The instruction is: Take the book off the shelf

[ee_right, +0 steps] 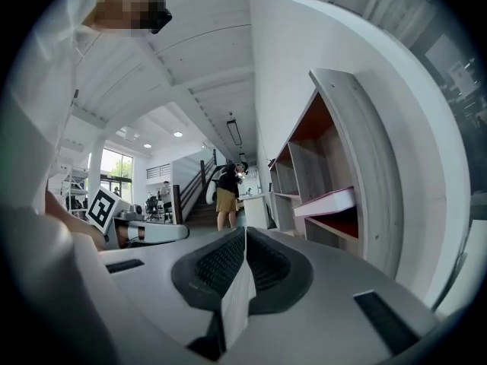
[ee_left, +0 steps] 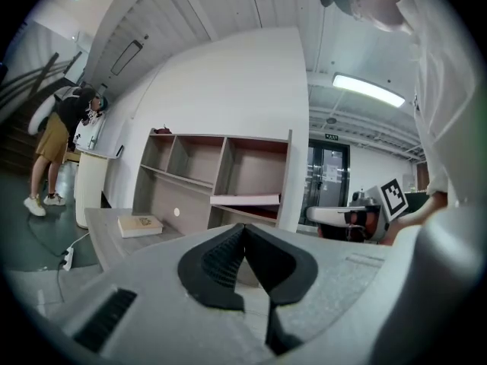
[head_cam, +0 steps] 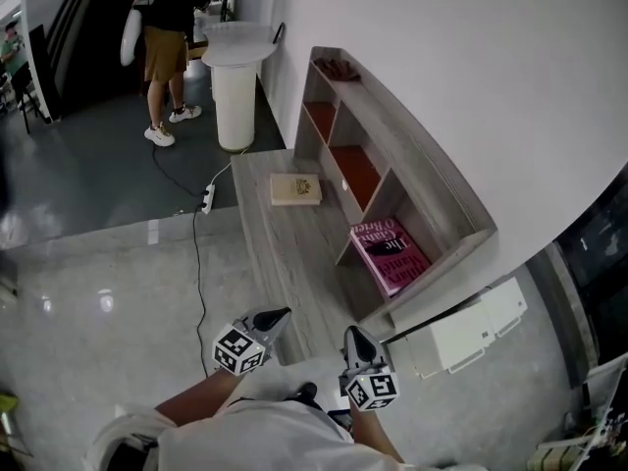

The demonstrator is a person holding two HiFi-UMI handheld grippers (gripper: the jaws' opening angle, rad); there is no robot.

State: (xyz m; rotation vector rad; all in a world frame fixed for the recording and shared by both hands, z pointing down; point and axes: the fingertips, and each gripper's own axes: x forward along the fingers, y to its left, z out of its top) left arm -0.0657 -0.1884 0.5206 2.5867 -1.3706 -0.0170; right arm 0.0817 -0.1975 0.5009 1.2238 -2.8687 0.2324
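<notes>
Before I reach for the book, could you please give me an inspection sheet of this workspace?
Surface: wooden platform along the shelf.
Job's things: pink book lying flat in the shelf's nearest compartment.
Clutter: beige book on the platform.
Grippers: left gripper and right gripper both shut, empty, short of the shelf.
Cables: power strip with its cable on the floor.
Surroundings: person by a white pedestal; white box past the shelf's end.

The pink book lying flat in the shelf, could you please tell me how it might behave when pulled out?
The pink book looks thick and square-edged, so probably stiff, with some weight. It lies flat on the shelf board, so it should slide rather than tip or roll.
</notes>
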